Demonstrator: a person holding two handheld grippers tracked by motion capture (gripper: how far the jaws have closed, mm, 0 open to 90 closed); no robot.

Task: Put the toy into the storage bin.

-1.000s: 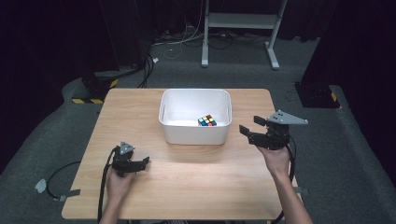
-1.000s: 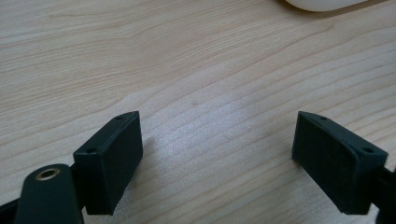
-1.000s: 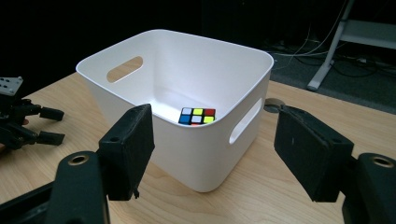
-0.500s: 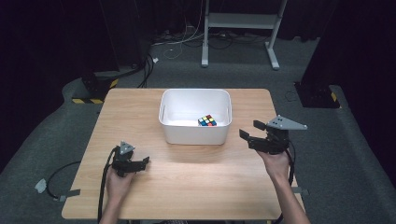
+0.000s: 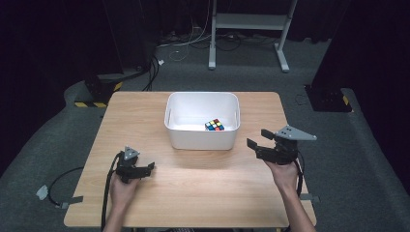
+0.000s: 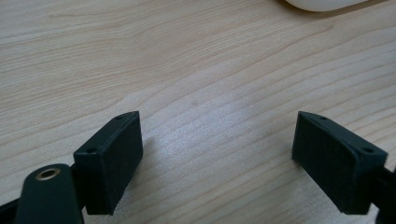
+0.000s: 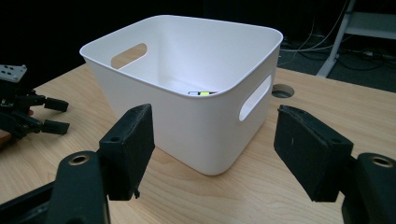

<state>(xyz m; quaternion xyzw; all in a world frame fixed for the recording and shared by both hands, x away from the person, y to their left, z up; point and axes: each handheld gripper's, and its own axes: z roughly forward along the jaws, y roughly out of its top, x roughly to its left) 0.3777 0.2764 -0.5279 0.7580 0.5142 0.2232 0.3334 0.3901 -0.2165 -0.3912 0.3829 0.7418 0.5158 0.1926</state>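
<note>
A white plastic bin stands in the middle of the wooden table, with a multicoloured puzzle cube on its floor near the right front corner. My right gripper hovers just right of the bin, open and empty, jaws pointing at it. In the right gripper view the bin sits close ahead between the spread jaws, and a sliver of the cube peeks over the rim. My left gripper rests low at the front left, open and empty over bare wood.
The bin's rounded corner edges the top of the left gripper view. A round cable hole lies in the table behind the bin. Cables trail off the table's left side. A white metal stand is on the floor beyond.
My right gripper has drawn back slightly toward the table's near edge, still open. The left gripper, the bin and the cube have not moved.
</note>
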